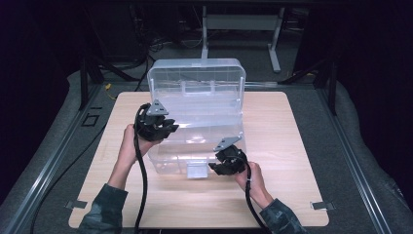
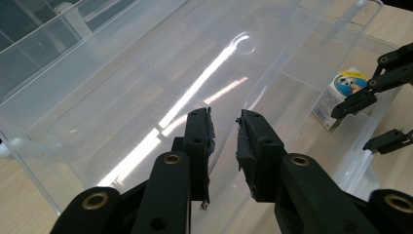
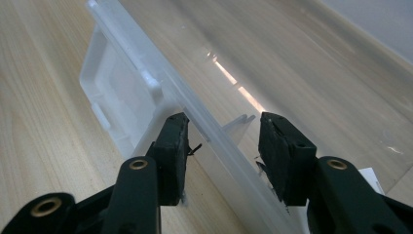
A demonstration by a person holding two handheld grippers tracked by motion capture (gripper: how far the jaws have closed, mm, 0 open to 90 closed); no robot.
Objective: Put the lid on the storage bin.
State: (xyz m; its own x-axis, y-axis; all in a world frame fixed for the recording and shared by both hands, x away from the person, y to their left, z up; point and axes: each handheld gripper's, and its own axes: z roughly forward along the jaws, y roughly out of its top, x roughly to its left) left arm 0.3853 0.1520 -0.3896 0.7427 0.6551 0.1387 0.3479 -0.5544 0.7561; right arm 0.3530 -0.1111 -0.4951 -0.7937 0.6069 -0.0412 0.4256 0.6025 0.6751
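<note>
The room around the work is dark, with a grey carpeted floor [image 1: 58, 146], metal rails running along it and the white legs of a desk frame [image 1: 241, 29] at the back. On the floor stands one light wooden table [image 1: 292, 161], square with rounded corners, held by two metal clips at its near edge.

On the table sits one clear plastic storage box [image 1: 195, 136], the largest thing there, lying toward the middle and back of the board. Its clear lid [image 1: 197, 78] stands open and upright behind it, with a moulded handle in its centre. A latch tab hangs at the middle of the box's front wall.

Two hands come in from the near edge, each in a camouflage sleeve, each holding one black gripper with a trailing cable. The left gripper [image 2: 224, 146] is at the box's left rim; its jaws are drawn close together with a narrow gap, and the clear wall seems to run between them, though glare makes contact hard to judge. The right gripper [image 3: 224, 151] straddles the front rim near the right corner, its jaws standing apart on either side of the wall without pressing it.

Inside the box, at its right end, stands one small printed carton [image 2: 341, 97], close to the right gripper's jaws.
</note>
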